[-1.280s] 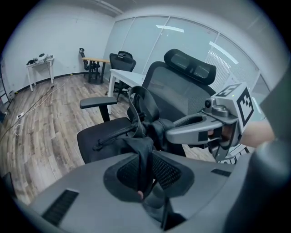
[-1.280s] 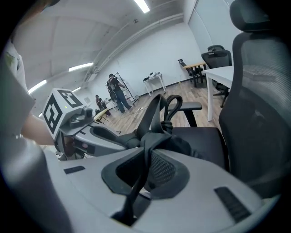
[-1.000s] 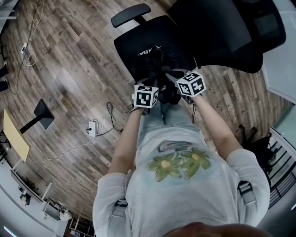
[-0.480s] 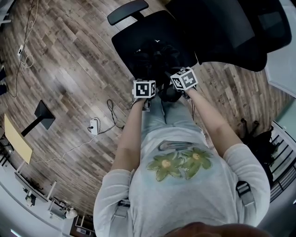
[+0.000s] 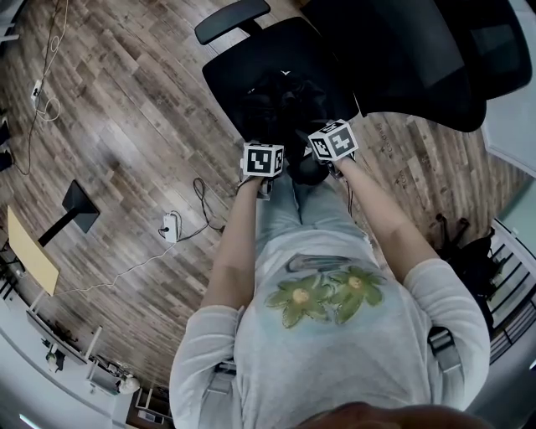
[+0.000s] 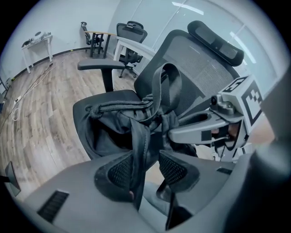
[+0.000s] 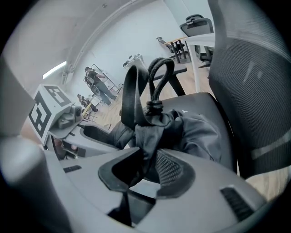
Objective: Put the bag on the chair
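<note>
- A wooden floor (image 5: 117, 126) runs under everything in my head view. At the far left a black stand with a flat base (image 5: 77, 204) and a white power strip (image 5: 170, 228) with trailing cables lie on it.
- Right of those, at top centre, is the black office chair (image 5: 243, 63). Its armrest (image 5: 232, 21) is on the left of the seat and its mesh backrest (image 5: 402, 59) is on the right.
- The bag (image 5: 285, 96), dark and slumped, rests on the chair seat, towards the front edge nearest me.
- My left gripper (image 6: 146, 169) has just been opening its jaws, and they now stand moderately apart. The bag's flat strap (image 6: 140, 145) hangs down between them. It lies along one pad with a clear gap to the other, so it is not pinched.
- My right gripper (image 7: 145, 168) has just been opening as well. A fold of the bag's fabric sits loosely between its parted jaws, with a dark gap on one side. A corded loop (image 7: 159, 77) stands up from the bag just above.
- Both grippers sit side by side at the seat's front edge, angled steeply down at the bag.
</note>
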Demonstrator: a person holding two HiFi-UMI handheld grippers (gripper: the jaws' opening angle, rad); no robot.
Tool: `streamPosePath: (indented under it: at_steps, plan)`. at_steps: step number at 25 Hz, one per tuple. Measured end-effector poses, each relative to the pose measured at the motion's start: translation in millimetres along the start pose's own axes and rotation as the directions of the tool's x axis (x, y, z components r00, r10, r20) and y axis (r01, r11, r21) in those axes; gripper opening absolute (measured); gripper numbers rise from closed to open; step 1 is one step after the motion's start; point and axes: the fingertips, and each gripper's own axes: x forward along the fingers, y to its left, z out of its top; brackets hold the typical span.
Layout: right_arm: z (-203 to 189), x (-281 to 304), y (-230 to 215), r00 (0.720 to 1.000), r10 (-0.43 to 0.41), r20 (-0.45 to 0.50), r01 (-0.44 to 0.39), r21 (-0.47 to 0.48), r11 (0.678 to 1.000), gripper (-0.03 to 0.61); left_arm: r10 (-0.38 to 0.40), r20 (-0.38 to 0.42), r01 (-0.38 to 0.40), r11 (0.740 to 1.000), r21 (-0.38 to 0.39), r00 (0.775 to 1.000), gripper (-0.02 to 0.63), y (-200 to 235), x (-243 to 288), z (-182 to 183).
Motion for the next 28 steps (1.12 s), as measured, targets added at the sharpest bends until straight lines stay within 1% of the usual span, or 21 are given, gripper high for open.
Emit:
streamPosePath:
  at_steps: [3, 4, 6, 9, 12, 14, 15, 17, 19, 21, 22, 24, 26, 28]
  plan:
    - [6.2, -3.2, 2.6, 1.0, 0.014, 0.013, -0.014, -0.013, 1.0, 0.151, 0.014, 0.009, -0.014, 1.0, 0.027, 1.0, 0.257, -1.6, -3.8, 5.7]
    - [7.0, -4.7, 3.6, 1.0, 0.018, 0.012, -0.018, -0.017, 1.0, 0.17, 0.026, 0.023, -0.027, 0.999, 0.042, 0.999, 0.265, -1.2, -6.6, 9.4]
    - [7.0, -8.4, 6.1, 1.0, 0.022, 0.008, -0.022, -0.033, 0.999, 0.182, 0.047, 0.058, -0.051, 0.996, 0.072, 0.997, 0.268, 0.0, -14.3, 17.7]
    - [11.8, -19.0, 6.6, 1.0, 0.011, 0.027, -0.01, -0.055, 0.998, 0.202, 0.047, 0.107, -0.056, 0.995, 0.083, 0.993, 0.27, 0.4, -29.6, 29.2]
    - [26.2, -38.7, 7.2, 0.994, -0.011, 0.107, 0.018, -0.066, 0.998, 0.206, 0.038, 0.168, -0.053, 0.995, 0.083, 0.985, 0.27, -1.2, -50.2, 40.4]
    - [35.5, -56.7, 12.4, 0.984, -0.007, 0.175, 0.017, -0.059, 0.998, 0.206, 0.032, 0.208, -0.049, 0.996, 0.079, 0.978, 0.27, -4.3, -65.6, 45.5]
    - [41.2, -66.8, 16.5, 0.977, 0.004, 0.214, 0.007, -0.05, 0.999, 0.195, 0.026, 0.228, -0.043, 0.997, 0.071, 0.973, 0.268, -6.4, -73.8, 48.6]
    - [54.1, -88.1, 26.1, 0.955, 0.03, 0.296, -0.021, -0.034, 0.999, 0.154, 0.015, 0.276, -0.029, 0.999, 0.045, 0.961, 0.265, -10.5, -91.9, 56.5]
    - [65.3, -108.8, 34.7, 0.928, 0.04, 0.37, -0.033, -0.025, 0.999, 0.091, 0.019, 0.34, -0.026, 1.0, 0.014, 0.94, 0.243, -13.9, -112.5, 65.1]
    - [75.0, -128.8, 40.3, 0.9, 0.037, 0.435, -0.034, -0.014, 0.999, 0.032, 0.042, 0.409, -0.043, 0.999, -0.007, 0.912, 0.208, -16.8, -134.3, 74.4]
    - [78.5, -138.5, 43.4, 0.887, 0.04, 0.461, -0.042, -0.005, 0.999, 0.014, 0.059, 0.441, -0.059, 0.998, -0.013, 0.895, 0.177, -18.5, -145.7, 78.7]
    - [80.3, -156.9, 53.3, 0.868, 0.062, 0.492, -0.076, 0.007, 0.997, 0.009, 0.084, 0.496, -0.092, 0.996, -0.009, 0.864, 0.065, -26.0, -168.4, 84.3]
    - [83.1, -171.3, 62.2, 0.858, 0.079, 0.507, -0.082, -0.018, 0.996, 0.009, 0.074, 0.531, -0.102, 0.994, 0.023, 0.844, 0.032, -38.3, -186.6, 91.3]
    - [87.8, -182.1, 69.2, 0.854, 0.081, 0.515, -0.056, -0.064, 0.996, 0.009, 0.038, 0.55, -0.091, 0.993, 0.071, 0.834, 0.017, -53.2, -200.3, 98.0]
